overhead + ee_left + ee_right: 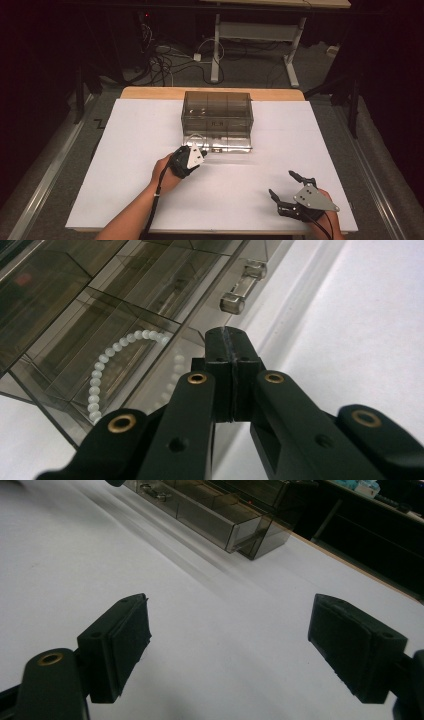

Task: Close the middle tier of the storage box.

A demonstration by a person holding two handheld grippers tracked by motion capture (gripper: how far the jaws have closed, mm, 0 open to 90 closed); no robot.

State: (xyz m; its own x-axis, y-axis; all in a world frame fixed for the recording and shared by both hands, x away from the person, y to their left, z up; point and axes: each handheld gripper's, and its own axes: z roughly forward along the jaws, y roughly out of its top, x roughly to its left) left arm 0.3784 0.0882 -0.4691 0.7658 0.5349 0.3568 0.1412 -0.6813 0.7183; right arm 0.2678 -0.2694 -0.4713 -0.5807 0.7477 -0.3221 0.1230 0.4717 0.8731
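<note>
A smoky clear drawer box (217, 117) stands at the middle of the white table (125, 170), its bottom drawer (222, 142) pulled out toward me. In the left gripper view a string of white beads (107, 370) lies curved in a compartment of that drawer, and the drawer's clear bar handle (242, 287) sits further on. My left gripper (192, 147) is at the drawer's front left corner; its jaws (231, 335) are shut together with nothing between them, just over the drawer's edge. My right gripper (282, 183) rests open near the table's front right, pads (125, 640) wide apart over bare table.
The drawer box (220, 515) lies far off in the right gripper view. Beyond the table's far wooden edge (210, 92) are a desk frame (255, 35) and tangled cables (160, 62) on the floor. Dark curtains flank both sides.
</note>
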